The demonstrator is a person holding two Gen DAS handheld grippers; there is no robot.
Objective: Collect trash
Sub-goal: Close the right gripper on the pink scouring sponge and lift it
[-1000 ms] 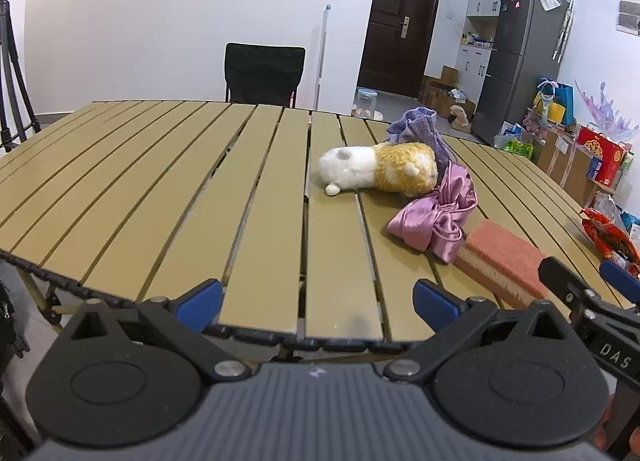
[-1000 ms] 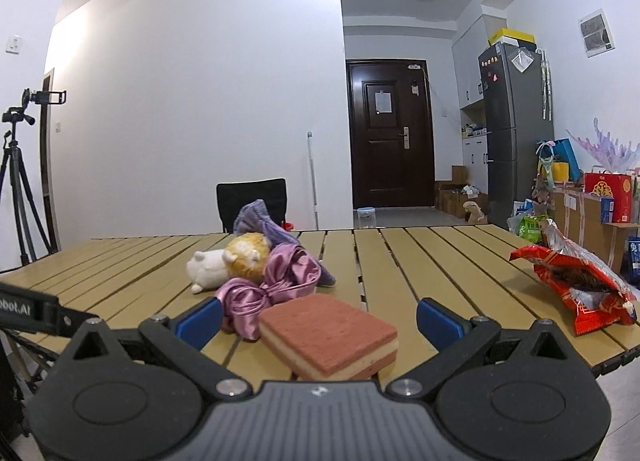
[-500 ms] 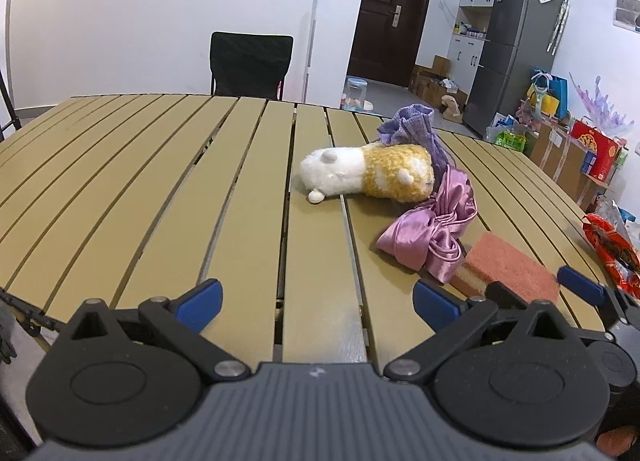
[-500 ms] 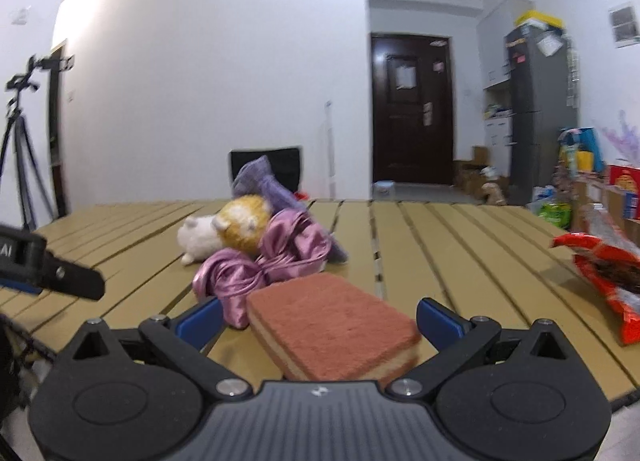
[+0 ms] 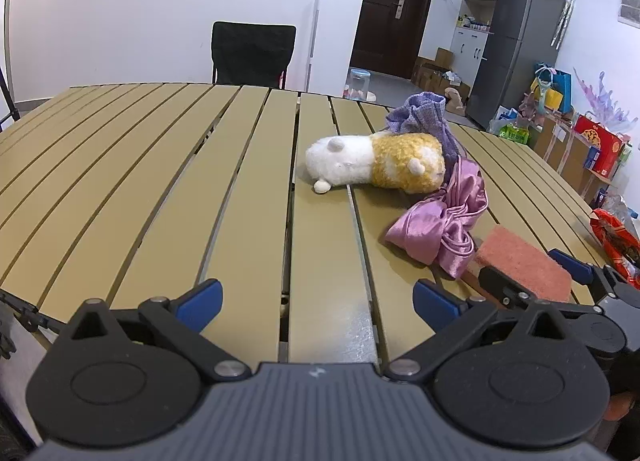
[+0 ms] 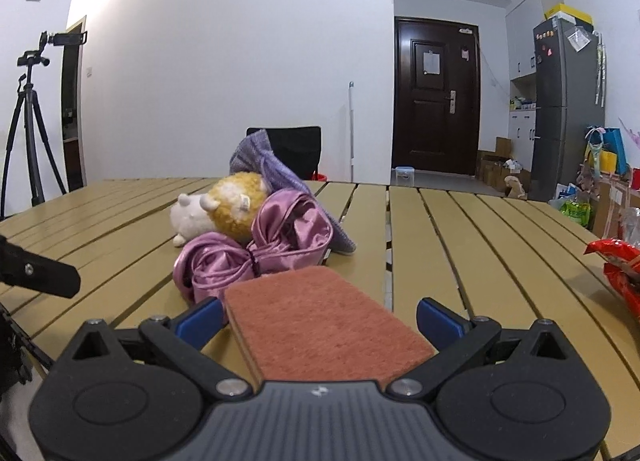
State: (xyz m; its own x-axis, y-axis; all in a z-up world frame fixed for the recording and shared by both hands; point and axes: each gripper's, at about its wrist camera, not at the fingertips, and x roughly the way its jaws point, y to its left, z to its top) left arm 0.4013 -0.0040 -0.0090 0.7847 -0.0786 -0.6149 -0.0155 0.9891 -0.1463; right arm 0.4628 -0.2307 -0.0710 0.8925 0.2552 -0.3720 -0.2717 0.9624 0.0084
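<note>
Left wrist view: left gripper (image 5: 316,299) spread wide, nothing between its blue tips, hovering over near edge of slatted table (image 5: 160,189). Plush toy (image 5: 376,167), white and yellow, lies on its side toward the right half of the table, touching a lilac knit cloth (image 5: 424,119) behind it. Pink satin bow (image 5: 444,229) just in front of the toy, touching it. Sponge (image 5: 524,263), red-brown scouring top, lies near the right of the near edge, just beside the bow. Right gripper (image 5: 536,275) seen there with one finger on each side of the sponge. Red snack bag (image 5: 616,241) at right edge of table, partly cut off by frame.

Right wrist view: right gripper (image 6: 320,319) spread, blue tips flanking the sponge (image 6: 320,321); left tip looks touching the sponge's side, right tip apart from it, so no pinch. Sponge rests on the table at near edge. Bow (image 6: 260,253) just beyond the sponge, toy (image 6: 224,209) and lilac cloth (image 6: 264,165) behind. Snack bag (image 6: 620,265) at right edge, well apart from the sponge. Tripod (image 6: 32,121) stands beyond the table's left side.
</note>
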